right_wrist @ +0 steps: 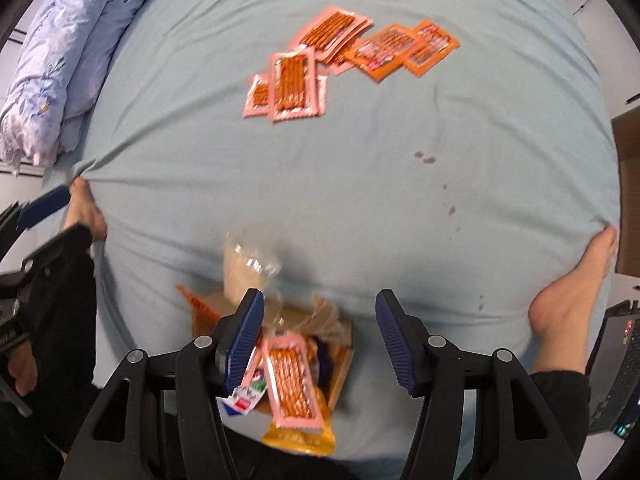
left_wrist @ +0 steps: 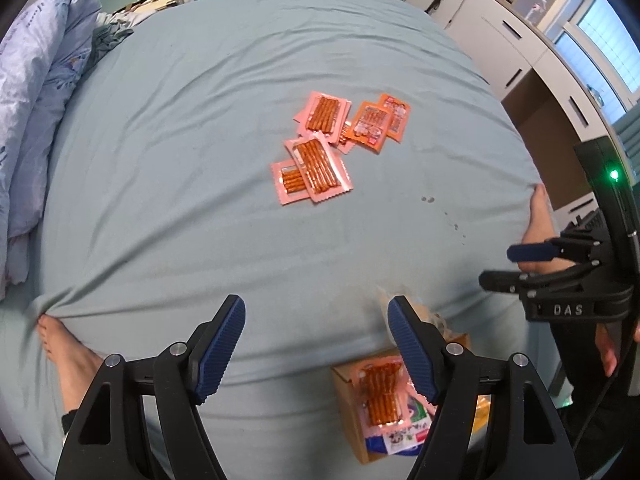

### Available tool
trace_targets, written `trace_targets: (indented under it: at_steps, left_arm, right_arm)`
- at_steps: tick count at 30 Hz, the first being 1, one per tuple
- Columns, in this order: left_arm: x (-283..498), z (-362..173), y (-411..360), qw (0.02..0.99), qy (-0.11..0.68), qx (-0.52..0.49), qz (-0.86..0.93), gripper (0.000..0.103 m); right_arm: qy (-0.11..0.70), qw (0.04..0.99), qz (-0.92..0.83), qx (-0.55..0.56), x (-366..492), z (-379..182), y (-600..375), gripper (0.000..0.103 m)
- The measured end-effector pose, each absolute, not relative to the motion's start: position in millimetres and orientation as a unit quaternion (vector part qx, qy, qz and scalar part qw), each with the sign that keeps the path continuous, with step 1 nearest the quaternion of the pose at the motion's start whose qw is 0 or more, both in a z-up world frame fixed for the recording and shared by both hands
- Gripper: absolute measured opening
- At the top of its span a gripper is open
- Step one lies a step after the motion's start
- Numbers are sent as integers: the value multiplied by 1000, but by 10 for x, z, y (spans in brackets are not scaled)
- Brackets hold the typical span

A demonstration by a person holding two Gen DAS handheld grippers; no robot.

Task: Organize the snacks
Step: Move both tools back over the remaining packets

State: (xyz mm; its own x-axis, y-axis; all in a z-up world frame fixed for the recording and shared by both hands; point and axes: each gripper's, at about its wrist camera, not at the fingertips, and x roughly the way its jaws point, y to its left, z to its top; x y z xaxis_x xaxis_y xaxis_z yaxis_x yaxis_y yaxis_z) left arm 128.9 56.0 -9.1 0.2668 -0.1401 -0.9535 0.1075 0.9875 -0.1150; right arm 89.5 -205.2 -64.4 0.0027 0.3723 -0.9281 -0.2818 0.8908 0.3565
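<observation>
Several pink and orange snack-stick packets lie loose in the middle of the pale blue bed sheet (left_wrist: 180, 160): a pink pair (left_wrist: 312, 170), another pink one (left_wrist: 326, 114) and orange ones (left_wrist: 374, 122). At the bed's near edge stands a cardboard box (left_wrist: 346, 396) with a pink packet (left_wrist: 380, 394) on top of other snacks. My left gripper (left_wrist: 316, 308) hovers open and empty over the sheet, left of the box. My right gripper (right_wrist: 319, 300) stands open above the box (right_wrist: 344, 360), nothing between its pads; the pink packet (right_wrist: 290, 384) lies below its left finger.
A clear bag (right_wrist: 248, 264) and a yellow packet (right_wrist: 300, 438) poke out of the box. Bare feet (left_wrist: 68, 352) (right_wrist: 568, 300) rest at both near corners of the bed. A floral duvet (left_wrist: 36, 92) is bunched at the left; white cabinets (left_wrist: 500, 32) line the right.
</observation>
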Motion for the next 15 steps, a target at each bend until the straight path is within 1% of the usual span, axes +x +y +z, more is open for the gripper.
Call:
trace_targets:
  at_steps: [3,7,15]
  left_arm:
    - [1310,-129,581,793,605,-13,-75,74]
    - [1341,-157,611,793,606,-1,-65,74]
    - [1520,-98,657,815,578,37,-33,75]
  right_arm:
    - [657,719,226,23,935,-590,-2055,57]
    - [641,738,209,-21,960,-534,-2007,57]
    - [612,767,185,-49,962,-458,-1927,57]
